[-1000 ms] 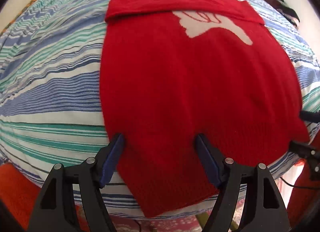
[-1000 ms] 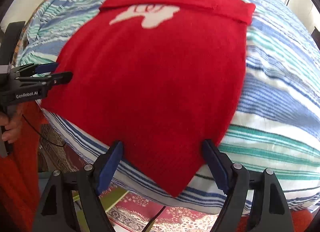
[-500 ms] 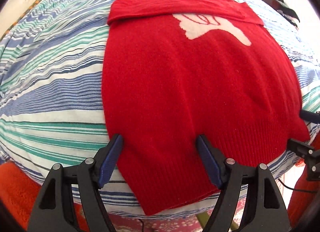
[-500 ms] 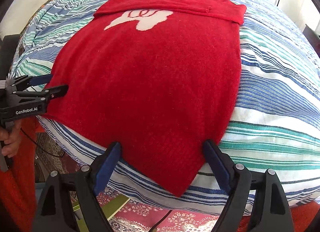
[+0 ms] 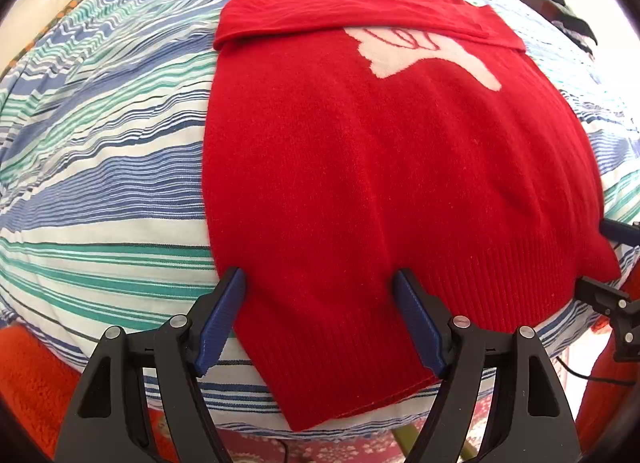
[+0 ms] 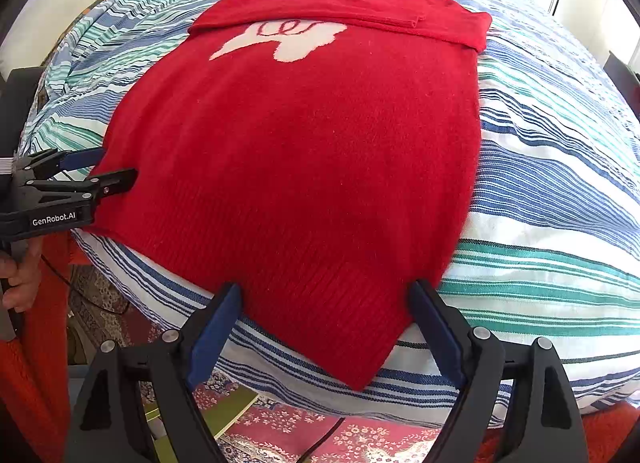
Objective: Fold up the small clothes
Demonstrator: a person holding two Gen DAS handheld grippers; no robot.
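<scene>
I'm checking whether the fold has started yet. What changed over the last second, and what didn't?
Hardly anything. The left gripper and right gripper crept slightly toward the red sweater's hem corners, jaws still open and straddling the ribbed edge without pinching it. Nothing was gripped or released. The sweater stayed flat on the striped bedspread, sleeves folded across the top.

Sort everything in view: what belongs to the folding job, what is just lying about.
Job:
red sweater
left gripper, open at the hem
right gripper, open at the hem
striped bedcover beneath

Lying about:
patterned rug
cable
</scene>
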